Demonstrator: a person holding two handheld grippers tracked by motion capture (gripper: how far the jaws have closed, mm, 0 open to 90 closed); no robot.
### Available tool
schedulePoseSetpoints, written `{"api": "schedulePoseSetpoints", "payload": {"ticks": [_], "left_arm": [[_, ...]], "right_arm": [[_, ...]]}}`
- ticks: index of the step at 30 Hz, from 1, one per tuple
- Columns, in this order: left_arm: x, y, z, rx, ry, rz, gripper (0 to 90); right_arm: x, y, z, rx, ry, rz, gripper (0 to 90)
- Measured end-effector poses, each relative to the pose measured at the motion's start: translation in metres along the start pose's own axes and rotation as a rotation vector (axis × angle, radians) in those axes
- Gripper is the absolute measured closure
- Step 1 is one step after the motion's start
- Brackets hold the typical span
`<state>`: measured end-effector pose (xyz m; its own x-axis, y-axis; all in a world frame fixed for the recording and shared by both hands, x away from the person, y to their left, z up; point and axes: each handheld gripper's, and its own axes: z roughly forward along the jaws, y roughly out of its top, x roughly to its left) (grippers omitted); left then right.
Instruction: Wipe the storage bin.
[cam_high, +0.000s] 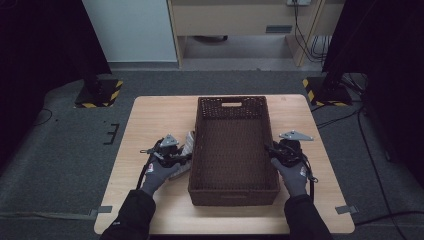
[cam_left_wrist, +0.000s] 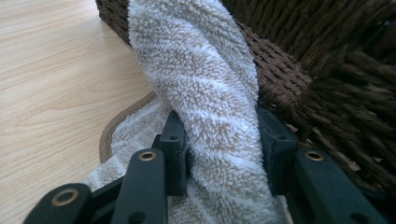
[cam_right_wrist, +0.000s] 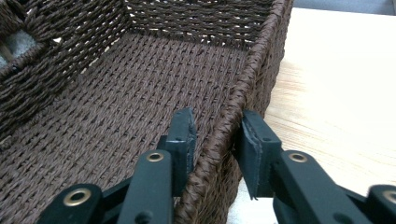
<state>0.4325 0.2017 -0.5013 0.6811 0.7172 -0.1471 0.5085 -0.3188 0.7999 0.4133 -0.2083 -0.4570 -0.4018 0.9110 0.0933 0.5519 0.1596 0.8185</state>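
While the left gripper (cam_left_wrist: 219, 140) has its jaws clenched on a bunched fold of the beige towel (cam_left_wrist: 201, 84), just beside the basket's left wall on the table (cam_high: 150, 115), it looks poised to lift it in; over on the right, the right gripper (cam_right_wrist: 215, 140) straddles the wicker basket (cam_high: 232, 195) rim to steady it, jaws loose, not visibly pinching, and the basket sits empty
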Motion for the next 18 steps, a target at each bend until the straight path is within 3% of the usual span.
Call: {"api": "schedulePoseSetpoints", "payload": {"ticks": [4,6,10,12,15,18], "left_arm": [[0.002,0.003,-0.013,-0.045,0.002,-0.023,59.4],[0.0,0.008,-0.034,-0.12,0.006,-0.031,59.3],[-0.008,0.015,-0.053,-0.193,-0.011,-0.03,59.3],[-0.014,0.015,-0.055,-0.192,-0.021,-0.007,59.3],[-0.018,0.013,-0.051,-0.172,-0.028,0.01,59.4],[-0.018,0.005,-0.037,-0.107,-0.018,0.023,59.3]], "right_arm": [[0.0,0.004,-0.01,-0.053,0.005,-0.013,57.5],[-0.001,0.006,-0.019,-0.08,0.012,-0.015,56.8],[0.0,0.003,-0.03,-0.06,0.03,-0.054,57.5],[0.0,-0.002,-0.032,-0.033,0.022,-0.078,58.3],[0.0,-0.004,-0.032,-0.034,0.043,-0.065,61.6],[0.005,-0.004,-0.028,-0.018,0.036,-0.077,66.8]]}}
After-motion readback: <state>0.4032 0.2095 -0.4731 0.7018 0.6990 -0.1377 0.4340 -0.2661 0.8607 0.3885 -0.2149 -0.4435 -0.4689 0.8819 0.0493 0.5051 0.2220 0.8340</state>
